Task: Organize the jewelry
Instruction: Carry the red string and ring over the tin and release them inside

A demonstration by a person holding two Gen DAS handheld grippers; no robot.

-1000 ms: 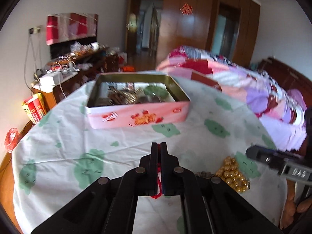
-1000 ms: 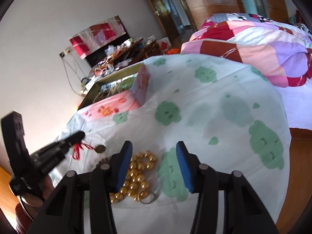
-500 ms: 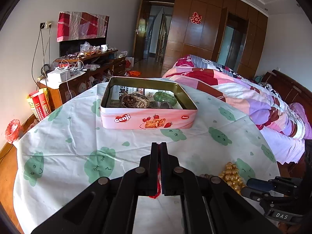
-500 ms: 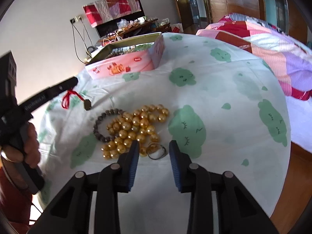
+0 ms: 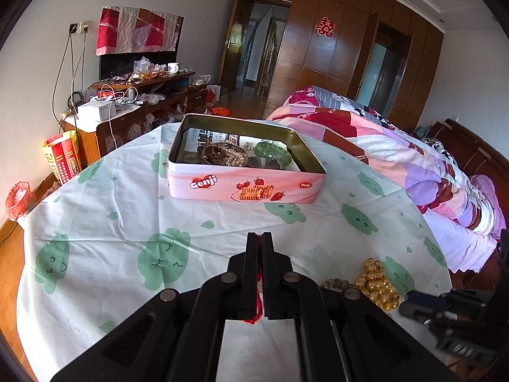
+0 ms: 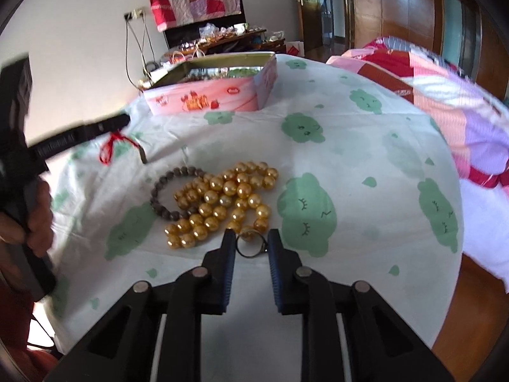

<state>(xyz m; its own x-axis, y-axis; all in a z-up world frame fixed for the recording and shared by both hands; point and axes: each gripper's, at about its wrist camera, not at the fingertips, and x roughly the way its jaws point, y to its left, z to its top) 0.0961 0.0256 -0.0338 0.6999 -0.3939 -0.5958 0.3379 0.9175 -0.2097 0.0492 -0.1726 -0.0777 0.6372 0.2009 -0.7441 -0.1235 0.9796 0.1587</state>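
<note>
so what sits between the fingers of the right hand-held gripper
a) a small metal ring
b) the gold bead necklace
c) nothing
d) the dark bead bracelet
a: in the right wrist view the right hand-held gripper is open with its fingers on either side of a small metal ring lying on the white tablecloth with green prints; the gold bead necklace and dark bead bracelet lie just beyond the fingertips.

Glossy gold beads (image 6: 222,203), matt dark bead bracelet (image 6: 171,187), shiny metal tin (image 5: 246,172), creased printed cloth tablecloth (image 5: 105,222), polished wood wardrobe (image 5: 334,54).
</note>
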